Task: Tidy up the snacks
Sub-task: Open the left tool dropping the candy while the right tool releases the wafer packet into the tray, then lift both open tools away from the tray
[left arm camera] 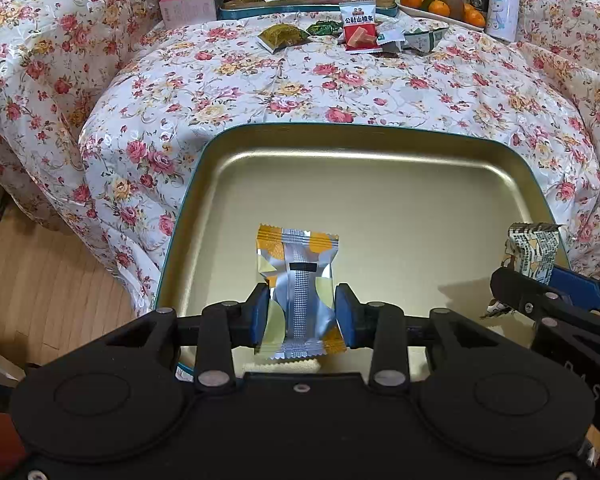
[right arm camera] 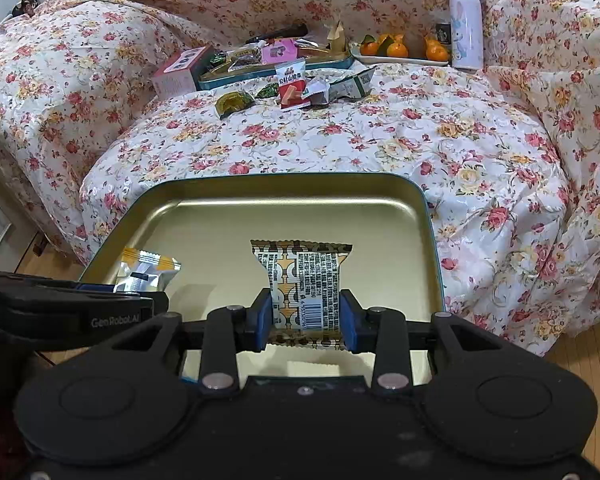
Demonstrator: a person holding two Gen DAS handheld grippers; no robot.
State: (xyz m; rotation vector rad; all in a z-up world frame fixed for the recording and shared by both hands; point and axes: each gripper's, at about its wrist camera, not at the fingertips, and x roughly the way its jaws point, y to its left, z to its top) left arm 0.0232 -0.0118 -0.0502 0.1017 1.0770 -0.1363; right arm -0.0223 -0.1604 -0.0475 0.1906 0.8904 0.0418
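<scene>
A: Left hand-held gripper (left arm camera: 302, 312) pads pinch silver-orange packet (left arm camera: 298, 280); right hand-held gripper (right arm camera: 304, 316) grips the printed packet (right arm camera: 302, 280). Both over gold tin (left arm camera: 380, 216).

B: Lower first, release flat, side by side, apart.

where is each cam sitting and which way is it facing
Left wrist: on the left tool, angled down at the gold tin tray; pads flank an orange-silver packet; right tool at right edge.
Right wrist: on the right tool, same tilt, gripping a brown printed packet; left tool at left.
Shared: tray, both packets, sofa snacks.
</scene>
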